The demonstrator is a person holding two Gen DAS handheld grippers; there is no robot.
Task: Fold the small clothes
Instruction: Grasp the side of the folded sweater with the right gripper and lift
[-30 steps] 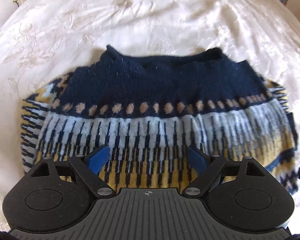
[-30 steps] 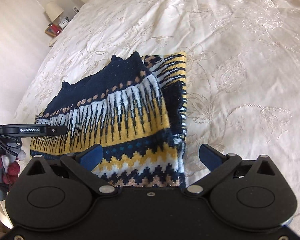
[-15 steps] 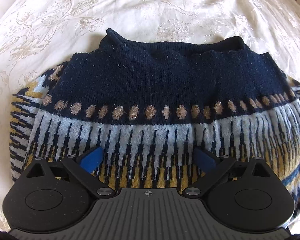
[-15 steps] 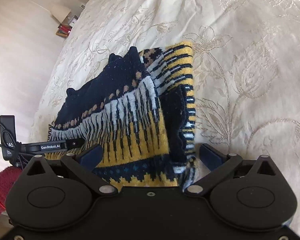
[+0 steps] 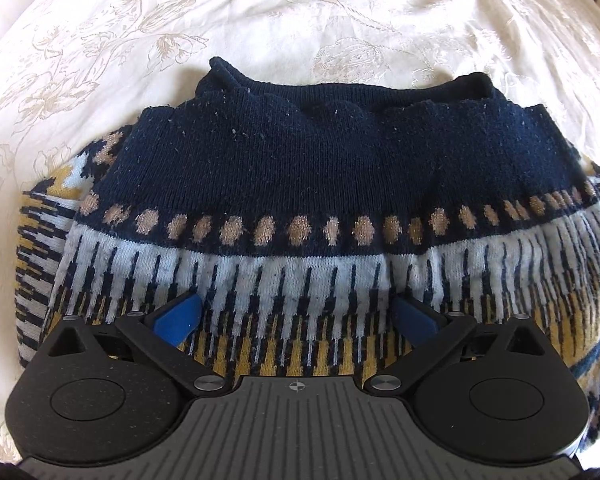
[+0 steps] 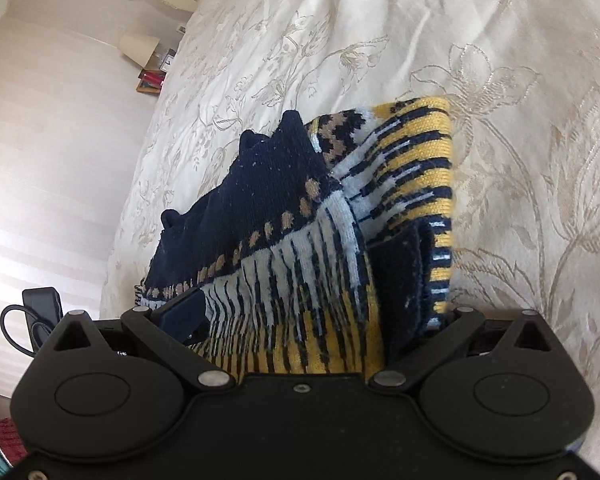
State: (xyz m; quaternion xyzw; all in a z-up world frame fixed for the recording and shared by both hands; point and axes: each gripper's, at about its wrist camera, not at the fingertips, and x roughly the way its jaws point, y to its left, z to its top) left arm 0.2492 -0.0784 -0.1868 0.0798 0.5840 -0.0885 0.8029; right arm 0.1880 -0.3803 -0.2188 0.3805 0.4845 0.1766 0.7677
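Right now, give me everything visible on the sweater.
The sweater is a knit with a plain navy top band, a row of tan dots, white and navy spikes, then yellow and navy stripes. It lies folded in layers on the cream floral bedspread, its side already turned in. The left gripper and right gripper are both open and straddle its near edge; whether the fingers touch the knit can't be told.

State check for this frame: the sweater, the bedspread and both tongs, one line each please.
Sweater: partly folded, lying flat on the bedspread, sides tucked under, navy neck end farthest from the tongs.
Bedspread: spread out, lightly wrinkled.
Left tongs: open, low over the sweater's patterned part, gripping nothing.
Right tongs: open, straddling the sweater's near edge; right fingertip hidden by the fabric.
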